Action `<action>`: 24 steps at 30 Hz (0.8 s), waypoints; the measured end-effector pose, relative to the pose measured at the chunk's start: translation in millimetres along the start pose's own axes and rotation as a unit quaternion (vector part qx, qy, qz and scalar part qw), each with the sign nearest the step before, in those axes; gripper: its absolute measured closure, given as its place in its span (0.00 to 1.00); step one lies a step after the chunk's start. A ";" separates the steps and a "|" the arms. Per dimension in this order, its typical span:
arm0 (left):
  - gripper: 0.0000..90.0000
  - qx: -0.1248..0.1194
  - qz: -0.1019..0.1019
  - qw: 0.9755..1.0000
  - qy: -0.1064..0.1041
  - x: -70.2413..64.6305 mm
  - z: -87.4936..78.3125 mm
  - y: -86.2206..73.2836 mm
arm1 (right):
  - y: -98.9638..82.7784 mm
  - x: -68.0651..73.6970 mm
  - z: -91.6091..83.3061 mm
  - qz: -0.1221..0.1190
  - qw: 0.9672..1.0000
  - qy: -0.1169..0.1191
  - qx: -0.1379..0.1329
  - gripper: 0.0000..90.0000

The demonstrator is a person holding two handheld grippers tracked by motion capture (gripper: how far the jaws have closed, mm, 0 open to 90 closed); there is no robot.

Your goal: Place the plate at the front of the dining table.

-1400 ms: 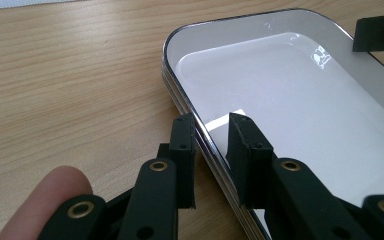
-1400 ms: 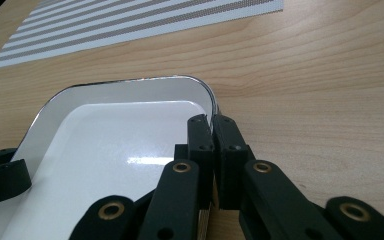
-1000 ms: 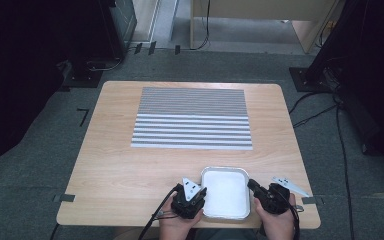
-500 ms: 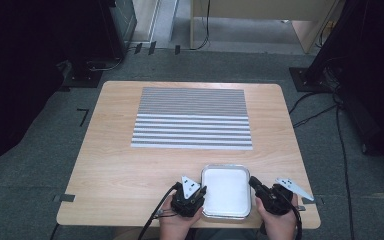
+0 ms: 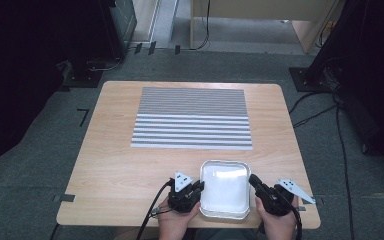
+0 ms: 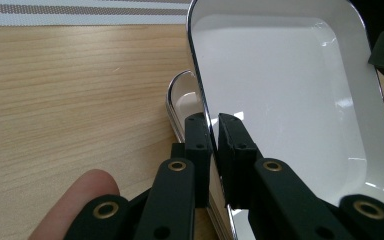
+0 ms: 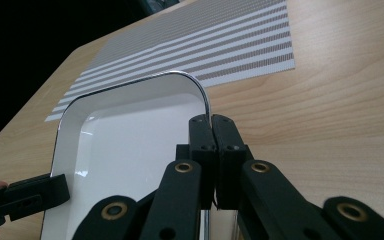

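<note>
A white tray (image 5: 225, 187) with a shiny metal rim lies at the table's near edge, between my two grippers. My left gripper (image 5: 196, 189) holds its left rim and my right gripper (image 5: 254, 181) holds its right rim. In the left gripper view the jaws (image 6: 214, 120) have just been closing, and the thin rim of the tray (image 6: 280, 90) is pinched between them. A second tray (image 6: 182, 97) peeks out just beneath it. In the right gripper view the jaws (image 7: 211, 120) are shut on the edge of the tray (image 7: 130, 135), with the left gripper (image 7: 30, 197) across from them.
A grey-and-white striped mat (image 5: 192, 117) covers the far middle of the wooden table (image 5: 115, 170). Dark equipment, cables and carpet surround the table. The table's front edge runs just below both hands.
</note>
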State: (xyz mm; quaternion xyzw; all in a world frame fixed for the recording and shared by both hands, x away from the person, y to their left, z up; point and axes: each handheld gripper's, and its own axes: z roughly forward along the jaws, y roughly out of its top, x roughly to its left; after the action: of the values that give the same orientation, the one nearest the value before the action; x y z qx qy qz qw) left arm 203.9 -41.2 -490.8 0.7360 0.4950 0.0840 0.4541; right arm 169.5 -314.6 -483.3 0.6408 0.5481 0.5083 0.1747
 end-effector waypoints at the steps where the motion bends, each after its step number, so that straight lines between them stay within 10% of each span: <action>1: 0.95 0.000 -0.006 1.000 -0.002 0.9 -0.2 0.6 | 0.3 0.2 0.1 -0.003 1.000 0.001 -0.002 1.00; 24: 0.99 -0.035 -0.046 0.998 -0.013 21.8 -15.3 18.7 | 16.9 27.5 7.7 -0.037 0.999 0.016 -0.029 1.00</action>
State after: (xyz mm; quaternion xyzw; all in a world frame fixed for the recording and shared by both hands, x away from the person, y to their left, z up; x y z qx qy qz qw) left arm 218.1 -16.6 -475.1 0.6973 0.5191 0.0704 0.4892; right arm 181.6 -293.5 -460.7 0.6069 0.5592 0.5271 0.2029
